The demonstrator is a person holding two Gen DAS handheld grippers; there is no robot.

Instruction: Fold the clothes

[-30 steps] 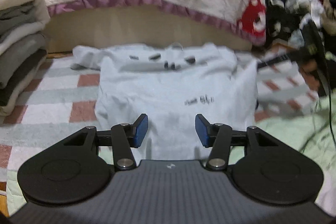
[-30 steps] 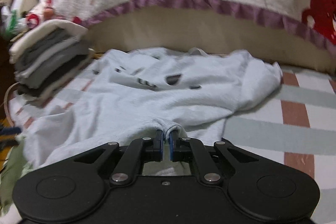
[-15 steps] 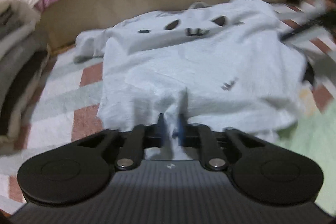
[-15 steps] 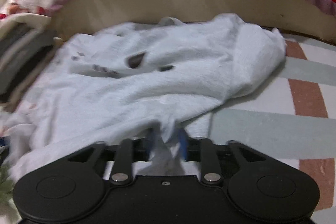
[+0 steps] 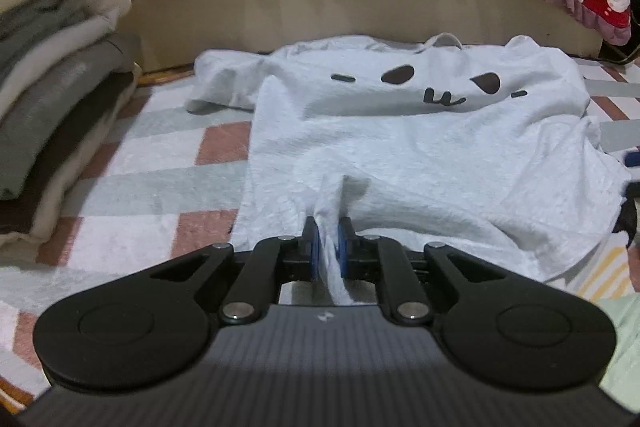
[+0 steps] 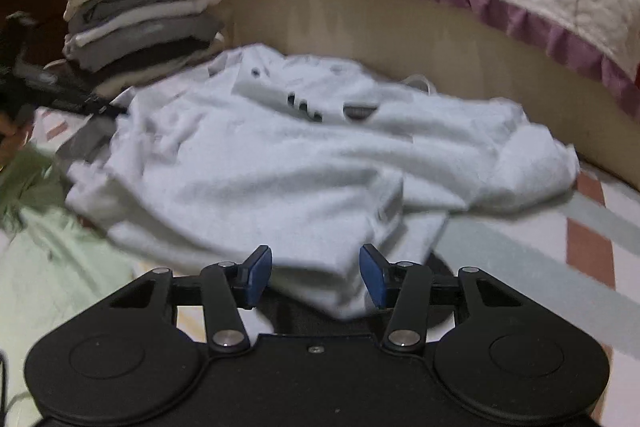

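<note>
Our left gripper point(image 5: 329, 241) is clamped on a pinch of the near hem of the pale blue shirt point(image 5: 420, 147), w/ cloth bunched btwn its blue pads. Our right gripper point(image 6: 316, 273) stands wide, holding nothing, the shirt's near edge draped btwn its fingers. Shirt lies on the checked blanket point(image 5: 160, 179), folded stack point(image 5: 48, 99) far left.

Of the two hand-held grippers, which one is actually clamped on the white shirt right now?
The left hand-held gripper: its blue pads are shut on a pinched ridge of the white shirt. The right hand-held gripper is open, fabric lying loose between its pads.
</note>
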